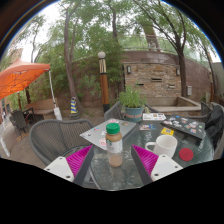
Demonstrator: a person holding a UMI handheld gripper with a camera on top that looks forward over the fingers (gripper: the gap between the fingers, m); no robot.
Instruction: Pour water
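Writing: none can be read on the bottle's label or on the things on the surface.
Jaws (113, 160): open wide, holding nothing; the pink pads (78, 160) are well apart.
Bottle (114, 144): green cap, stands upright between the jaws on the glass surface (125, 172), a gap on each side.
Mug (166, 146): white, just right of the bottle.
Chair (52, 138): dark wicker, left of the surface.
Umbrella (22, 77): orange, far left.

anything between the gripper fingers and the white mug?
In the gripper view, a clear bottle with a green cap stands between the gripper's pink-padded fingers. The white mug sits beside it on the glass table, with only bare glass between.
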